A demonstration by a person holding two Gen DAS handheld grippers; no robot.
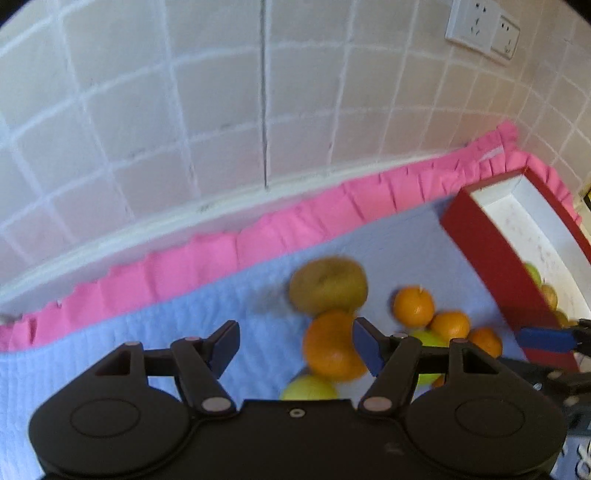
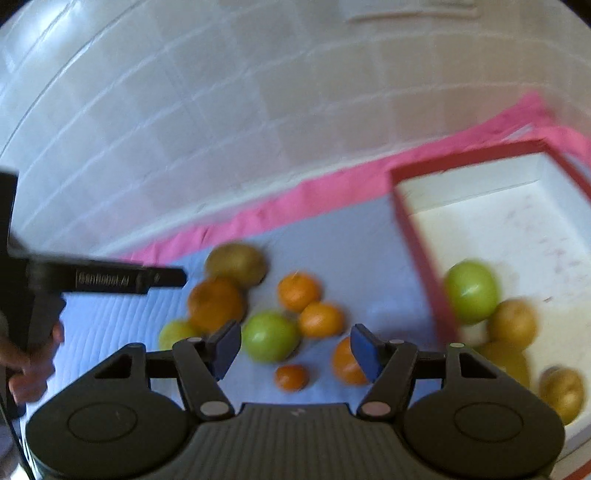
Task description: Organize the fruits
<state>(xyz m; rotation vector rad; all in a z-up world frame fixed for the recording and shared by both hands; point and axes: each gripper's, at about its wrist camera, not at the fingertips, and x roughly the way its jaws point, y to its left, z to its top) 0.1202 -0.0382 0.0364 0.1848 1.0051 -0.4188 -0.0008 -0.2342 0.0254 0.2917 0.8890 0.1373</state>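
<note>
Loose fruit lies on a pale blue cloth (image 1: 147, 339). My left gripper (image 1: 295, 347) hovers open above it, with a big orange (image 1: 328, 347) by its right finger and a brown fruit (image 1: 327, 286) beyond. My right gripper (image 2: 295, 349) is open too, over a green apple (image 2: 271, 341). Small oranges (image 2: 299, 291) lie around that apple. At the right stands a red box (image 2: 417, 236) with a white inside. It holds a green apple (image 2: 471, 291) and several yellow-brown fruits (image 2: 513, 325).
A tiled wall (image 1: 221, 110) with a socket (image 1: 480, 33) runs close behind the cloth's pink frill (image 1: 221, 254). In the right wrist view a finger (image 2: 162, 277) of the left gripper reaches in from the left, with a person's hand (image 2: 33, 369) below it.
</note>
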